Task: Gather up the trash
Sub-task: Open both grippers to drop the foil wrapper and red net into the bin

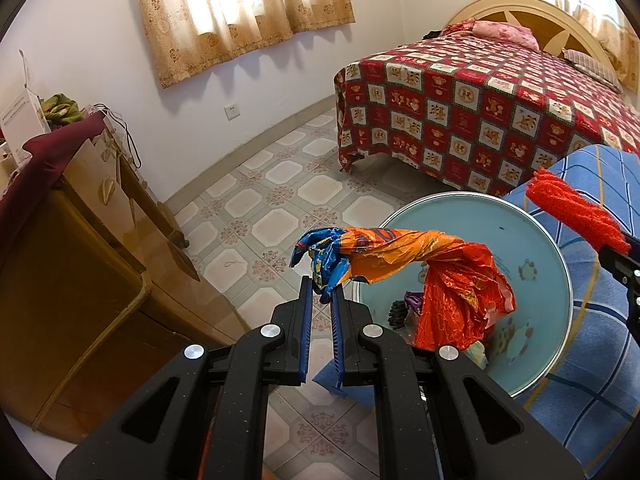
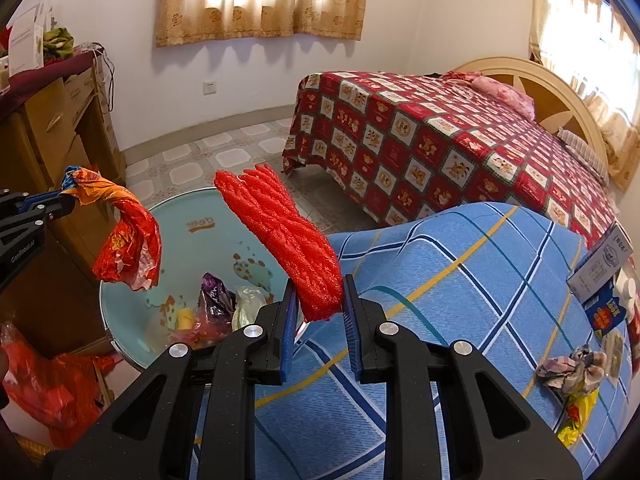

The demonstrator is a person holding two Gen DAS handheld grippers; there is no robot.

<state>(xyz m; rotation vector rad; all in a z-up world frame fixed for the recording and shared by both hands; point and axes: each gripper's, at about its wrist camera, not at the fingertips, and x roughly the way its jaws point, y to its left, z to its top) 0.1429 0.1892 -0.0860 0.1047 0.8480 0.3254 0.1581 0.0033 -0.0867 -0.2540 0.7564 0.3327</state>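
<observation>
Left tool: clamped on the blue end of a twisted orange-and-red foil wrapper, which hangs over a pale blue round plastic bin. Right tool: clamped on a folded red foam net sleeve, held above the blue plaid-covered surface beside the bin. Bin contents: crumpled wrappers. Beyond: tiled floor, bed with red bear-print cover.
</observation>
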